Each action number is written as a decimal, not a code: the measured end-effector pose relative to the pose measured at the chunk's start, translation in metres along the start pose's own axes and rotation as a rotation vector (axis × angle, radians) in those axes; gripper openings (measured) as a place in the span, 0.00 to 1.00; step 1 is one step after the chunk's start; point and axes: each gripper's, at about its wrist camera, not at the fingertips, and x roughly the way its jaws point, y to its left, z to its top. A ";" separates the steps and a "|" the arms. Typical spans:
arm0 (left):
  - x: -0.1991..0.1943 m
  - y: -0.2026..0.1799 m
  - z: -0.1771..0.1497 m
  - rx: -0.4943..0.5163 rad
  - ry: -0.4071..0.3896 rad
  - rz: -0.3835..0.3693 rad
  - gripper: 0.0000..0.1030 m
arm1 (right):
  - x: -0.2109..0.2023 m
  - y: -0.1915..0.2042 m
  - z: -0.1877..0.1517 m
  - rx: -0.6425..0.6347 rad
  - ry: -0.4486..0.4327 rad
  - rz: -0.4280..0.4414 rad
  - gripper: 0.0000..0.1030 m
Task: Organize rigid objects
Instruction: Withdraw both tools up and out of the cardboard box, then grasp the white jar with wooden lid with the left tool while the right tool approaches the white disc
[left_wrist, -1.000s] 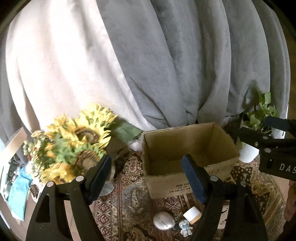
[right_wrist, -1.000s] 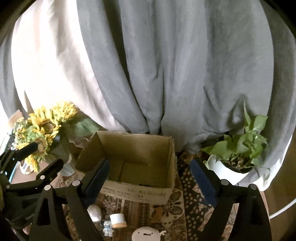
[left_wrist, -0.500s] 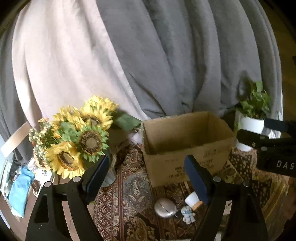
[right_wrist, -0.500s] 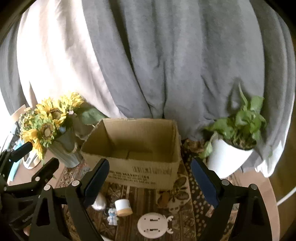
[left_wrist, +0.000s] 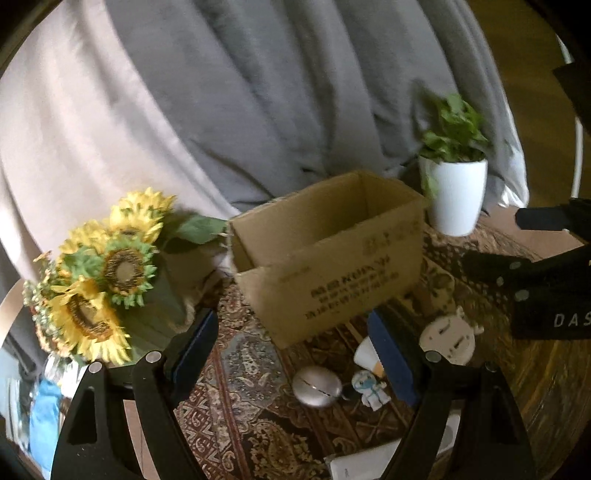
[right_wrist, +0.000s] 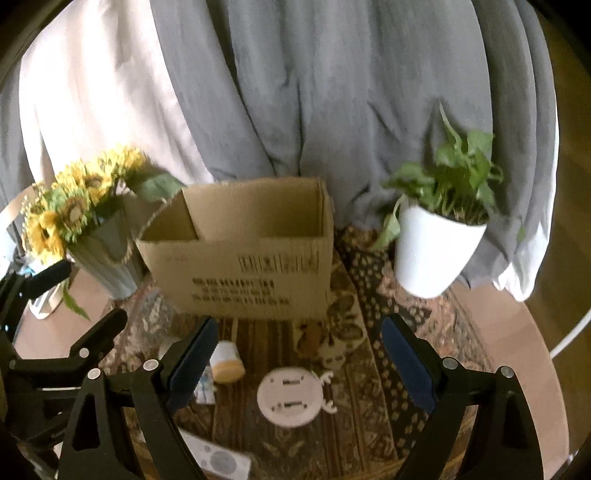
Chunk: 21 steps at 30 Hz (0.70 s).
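Both claws are held wide apart and nothing is gripped in either. The small things to be organized are laid on the patterned rug covering the round surface (right_wrist: 424, 321), in front of the open brown cardboard box (right_wrist: 251, 266), which appears empty as far as its inside is shown.

The coming move is judged to turn on one relation. The round white disc with two dark slots and small antler-like prongs (right_wrist: 290, 400) is found just ahead of and below the right claw (right_wrist: 299, 354), almost centred between the blue-padded fingers, so the right claw is the nearer one for it. In the left wrist view the same disc (left_wrist: 448, 338) is seen off to the right, outside the left claw (left_wrist: 295, 354). Between the left claw's fingers, the smooth silver-grey pebble-shaped object (left_wrist: 317, 384) is lined up instead, its long axis lying roughly across the fingers' opening. The box is placed straight beyond both claws, so a carry forward is called for.

The count is as follows: one disc, one pebble-shaped object, one small white-and-blue figurine (left_wrist: 371, 387) beside it, one small white cylinder with a yellowish cap (right_wrist: 227, 362) lying on its side, and one flat white remote-like piece (right_wrist: 218, 459) at the near edge, partly hidden. One box, one vase of yellow sunflowers (right_wrist: 74, 206) and one green plant in a white pot (right_wrist: 439, 251) are counted behind.
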 end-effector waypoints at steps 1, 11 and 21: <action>0.000 -0.002 -0.002 0.012 -0.005 -0.010 0.81 | 0.001 0.000 -0.003 0.001 0.012 0.001 0.89; 0.021 -0.015 -0.023 0.118 0.015 -0.125 0.81 | 0.022 0.002 -0.031 -0.004 0.125 -0.008 0.89; 0.059 -0.026 -0.036 0.227 0.067 -0.210 0.81 | 0.058 0.006 -0.046 -0.023 0.239 -0.023 0.89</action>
